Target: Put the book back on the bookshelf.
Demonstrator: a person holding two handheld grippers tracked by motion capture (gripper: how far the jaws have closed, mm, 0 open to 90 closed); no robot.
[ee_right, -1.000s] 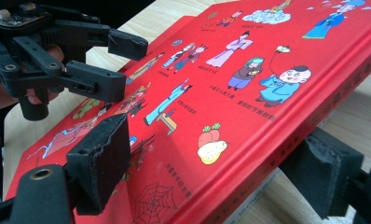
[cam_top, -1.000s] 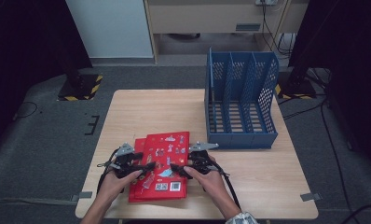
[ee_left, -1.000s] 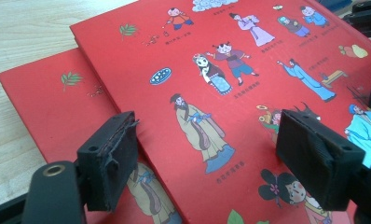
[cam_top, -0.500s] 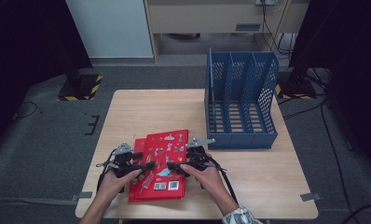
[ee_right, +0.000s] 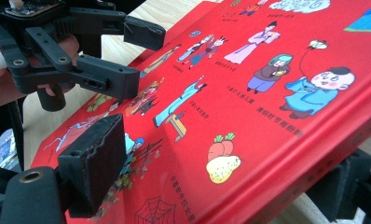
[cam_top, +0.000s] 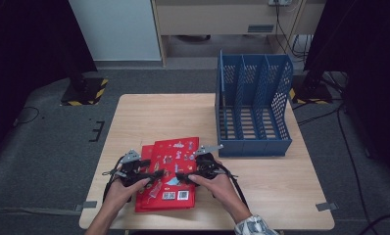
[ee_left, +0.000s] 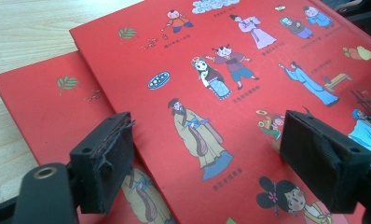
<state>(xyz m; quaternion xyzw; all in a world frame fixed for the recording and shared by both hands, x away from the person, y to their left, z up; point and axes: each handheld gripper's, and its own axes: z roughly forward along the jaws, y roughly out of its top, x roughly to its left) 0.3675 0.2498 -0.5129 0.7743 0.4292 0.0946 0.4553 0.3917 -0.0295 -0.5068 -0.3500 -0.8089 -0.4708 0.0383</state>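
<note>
Two red picture books lie stacked near the table's front edge, the top book (cam_top: 176, 156) shifted right of the lower book (cam_top: 145, 152). My left gripper (cam_top: 156, 175) is open at the top book's left side. Its jaws, just opening, hover over the cover (ee_left: 211, 93) with nothing gripped between them. My right gripper (cam_top: 181, 177) is open too, its jaws also just opening. One pad sits above the cover (ee_right: 249, 60) and the other below the book's edge, neither pressing on it. The left gripper (ee_right: 137, 56) shows across the book.
A blue three-slot file rack (cam_top: 252, 107) stands upright on the right back of the wooden table (cam_top: 158, 112). The floor around is dark, with yellow-black striped bases (cam_top: 85, 90) beyond the table.
</note>
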